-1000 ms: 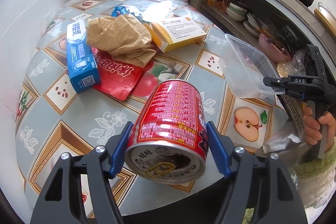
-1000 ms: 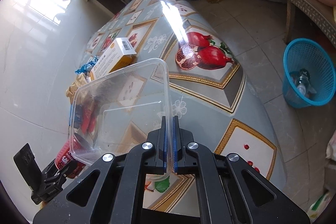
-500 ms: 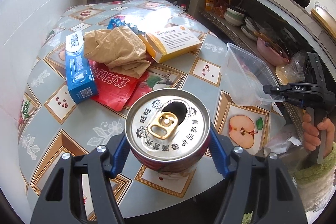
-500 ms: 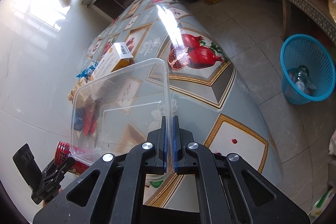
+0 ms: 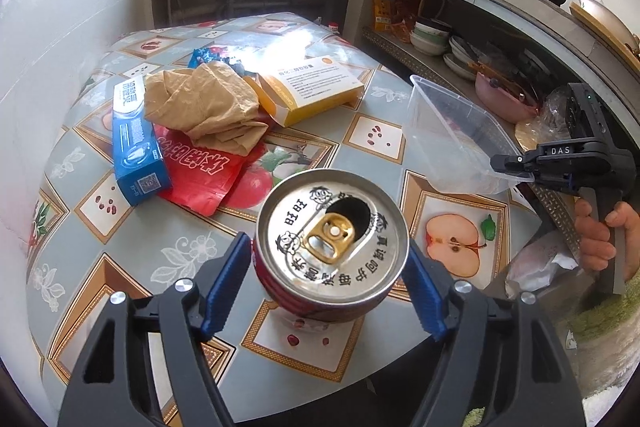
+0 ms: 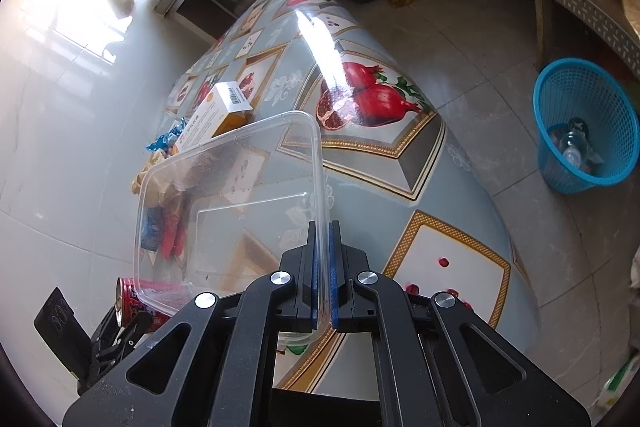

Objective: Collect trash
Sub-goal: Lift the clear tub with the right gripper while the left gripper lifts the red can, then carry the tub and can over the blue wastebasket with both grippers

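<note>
The left gripper (image 5: 326, 285) stands around a red drink can (image 5: 332, 243) at the near edge of the table (image 5: 200, 247), and its jaws have just been opening; a narrow gap shows at each blue pad, so the can looks released, standing upright on the cloth with its opened top and gold tab facing up and its long axis vertical. The right gripper (image 6: 322, 275) is clenched on the rim of a clear plastic container (image 6: 240, 195), held tilted in the air over the near right part of the table, its open mouth turned leftward toward the can; its long side runs away from the jaws. The likely step is getting the can into that container or on toward the blue basket (image 6: 584, 123) standing on the floor well to the right; to do it well, the left hand should close squarely on the can's round wall below the rim, and the right should keep the thin rim pinched and level the tub, since it could flex or slip; a toothpaste box (image 5: 136, 143), crumpled brown paper (image 5: 204, 107), a red packet (image 5: 200, 167) and a yellow box (image 5: 316, 89) lie farther left.
</note>
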The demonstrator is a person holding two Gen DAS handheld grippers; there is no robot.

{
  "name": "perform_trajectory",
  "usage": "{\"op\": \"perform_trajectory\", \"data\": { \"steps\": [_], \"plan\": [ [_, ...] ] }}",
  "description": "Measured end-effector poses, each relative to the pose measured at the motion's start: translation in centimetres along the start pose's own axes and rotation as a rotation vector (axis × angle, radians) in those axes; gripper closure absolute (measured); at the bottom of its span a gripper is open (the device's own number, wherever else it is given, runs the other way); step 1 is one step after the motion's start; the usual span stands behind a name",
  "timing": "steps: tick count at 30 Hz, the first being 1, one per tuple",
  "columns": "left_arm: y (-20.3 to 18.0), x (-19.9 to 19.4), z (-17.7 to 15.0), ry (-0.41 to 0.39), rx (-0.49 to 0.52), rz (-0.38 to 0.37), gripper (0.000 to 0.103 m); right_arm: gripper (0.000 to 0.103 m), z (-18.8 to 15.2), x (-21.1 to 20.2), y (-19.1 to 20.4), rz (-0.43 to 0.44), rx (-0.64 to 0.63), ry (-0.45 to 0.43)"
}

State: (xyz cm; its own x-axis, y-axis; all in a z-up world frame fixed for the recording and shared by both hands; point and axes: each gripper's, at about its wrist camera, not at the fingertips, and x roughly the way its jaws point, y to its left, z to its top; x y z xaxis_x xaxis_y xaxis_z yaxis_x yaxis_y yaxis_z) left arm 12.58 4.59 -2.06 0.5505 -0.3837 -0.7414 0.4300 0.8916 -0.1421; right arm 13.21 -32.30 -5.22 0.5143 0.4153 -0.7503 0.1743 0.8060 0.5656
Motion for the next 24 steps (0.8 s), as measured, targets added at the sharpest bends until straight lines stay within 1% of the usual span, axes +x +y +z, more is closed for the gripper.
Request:
{"op": "perform_trajectory", "data": {
  "steps": [4, 9, 11, 13, 20, 24],
  "plan": [
    [0.0, -0.4, -0.3, -0.021, 0.007, -0.011, 0.026, 0.1, 0.0, 0.1, 0.0, -0.001, 0.004, 0.003],
    [-0.2, -0.8, -0.7, -0.05, 0.024, -0.002, 0.026, 0.1, 0.1, 0.0, 0.1, -0.004, 0.007, 0.001],
    [-0.2, -0.9, -0.8, -0.062, 0.029, 0.003, 0.029, 0.1, 0.1, 0.0, 0.1, -0.005, 0.007, 0.001],
    [-0.1, -0.8, -0.9, -0.061, 0.03, 0.001, 0.037, 0.1, 0.1, 0.0, 0.0, -0.004, 0.007, 0.003],
    [-0.3, -1.0, -1.0, -0.077, 0.033, -0.004, 0.038, 0.1, 0.1, -0.4, -0.1, 0.003, 0.01, -0.004],
    [-0.7, -1.6, -0.6, -0.102, 0.044, -0.008, 0.038, 0.1, 0.0, -1.0, -0.3, 0.009, 0.016, -0.017]
  ]
}}
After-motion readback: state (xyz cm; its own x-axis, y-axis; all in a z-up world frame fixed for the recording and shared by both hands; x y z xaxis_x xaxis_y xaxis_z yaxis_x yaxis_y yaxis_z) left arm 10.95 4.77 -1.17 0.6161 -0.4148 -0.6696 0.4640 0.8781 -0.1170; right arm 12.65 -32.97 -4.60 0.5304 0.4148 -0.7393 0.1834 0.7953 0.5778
